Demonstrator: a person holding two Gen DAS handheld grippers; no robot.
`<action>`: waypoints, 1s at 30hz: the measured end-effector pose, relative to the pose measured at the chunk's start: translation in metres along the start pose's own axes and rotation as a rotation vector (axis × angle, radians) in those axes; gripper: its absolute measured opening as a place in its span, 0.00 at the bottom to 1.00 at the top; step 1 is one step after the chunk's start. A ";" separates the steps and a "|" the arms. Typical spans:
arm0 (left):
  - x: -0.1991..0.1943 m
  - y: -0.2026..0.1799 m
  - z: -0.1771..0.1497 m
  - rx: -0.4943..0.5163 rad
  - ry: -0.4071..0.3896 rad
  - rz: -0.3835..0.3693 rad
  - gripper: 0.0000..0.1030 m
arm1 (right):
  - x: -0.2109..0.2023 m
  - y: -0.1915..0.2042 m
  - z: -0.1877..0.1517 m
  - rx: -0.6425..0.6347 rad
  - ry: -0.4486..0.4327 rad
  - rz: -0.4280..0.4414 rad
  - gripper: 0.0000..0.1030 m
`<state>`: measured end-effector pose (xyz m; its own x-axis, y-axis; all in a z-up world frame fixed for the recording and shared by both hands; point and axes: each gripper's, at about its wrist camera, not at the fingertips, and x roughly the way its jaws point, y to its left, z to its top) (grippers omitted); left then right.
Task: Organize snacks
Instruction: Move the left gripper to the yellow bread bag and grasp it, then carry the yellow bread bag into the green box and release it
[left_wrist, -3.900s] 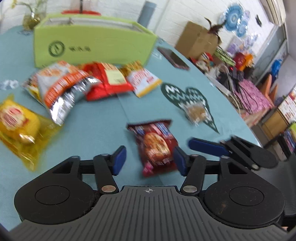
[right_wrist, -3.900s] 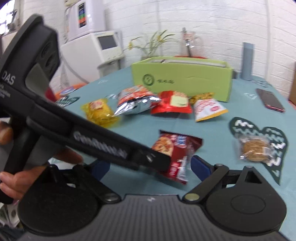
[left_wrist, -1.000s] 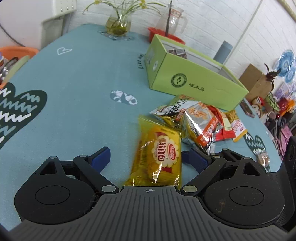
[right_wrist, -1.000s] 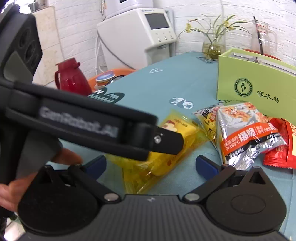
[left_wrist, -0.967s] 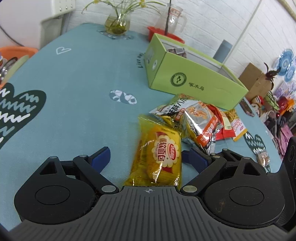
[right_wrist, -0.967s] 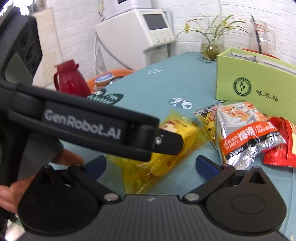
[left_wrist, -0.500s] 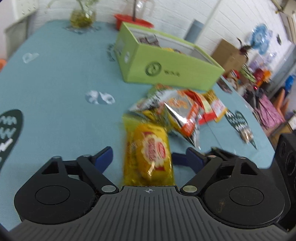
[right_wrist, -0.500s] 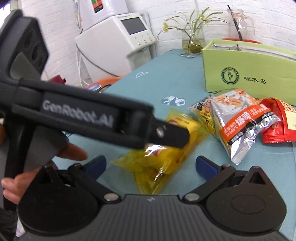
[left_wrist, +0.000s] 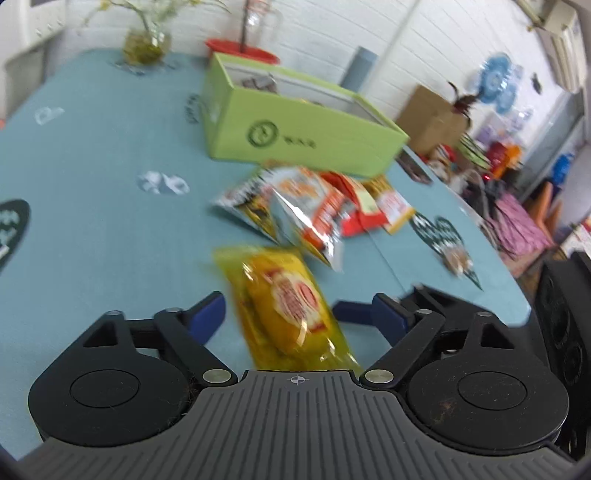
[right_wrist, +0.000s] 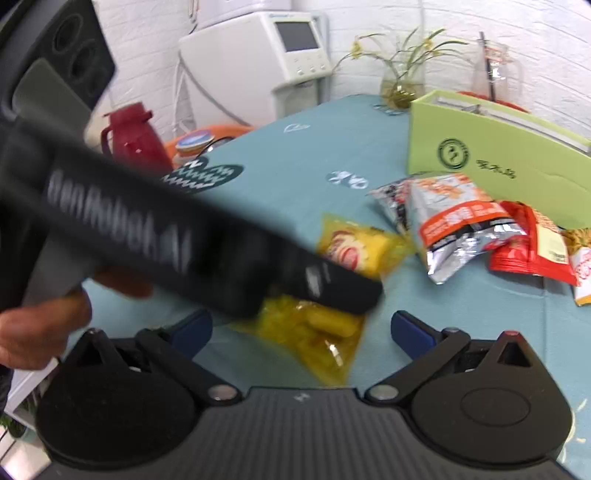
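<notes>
Left gripper (left_wrist: 295, 317) just reopening, jaws apart around yellow snack packet (left_wrist: 288, 306) on teal tablecloth (left_wrist: 92, 229) — pads clear of it — right gripper (right_wrist: 301, 328) likewise open beside it.

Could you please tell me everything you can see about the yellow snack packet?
The yellow snack packet is a clear yellow plastic wrapper with a round red and white label, with yellow food inside. It lies flat on the teal tablecloth, between the open blue pads of the left gripper, which do not press it. The picture is blurred.
</notes>
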<state>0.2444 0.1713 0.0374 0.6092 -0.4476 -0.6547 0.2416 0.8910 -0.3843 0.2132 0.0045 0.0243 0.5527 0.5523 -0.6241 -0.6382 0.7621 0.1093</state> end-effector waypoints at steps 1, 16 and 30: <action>0.003 0.000 0.003 0.001 0.004 0.011 0.72 | 0.002 -0.001 0.001 0.008 -0.011 -0.002 0.99; -0.001 -0.016 0.037 -0.025 -0.041 -0.023 0.24 | -0.039 -0.022 0.033 -0.050 -0.185 0.037 0.69; 0.149 -0.043 0.235 0.011 -0.084 -0.041 0.25 | 0.023 -0.187 0.169 -0.037 -0.221 -0.099 0.76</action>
<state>0.5024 0.0846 0.1097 0.6599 -0.4764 -0.5811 0.2759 0.8729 -0.4024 0.4353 -0.0681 0.1202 0.7149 0.5389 -0.4454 -0.5917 0.8057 0.0251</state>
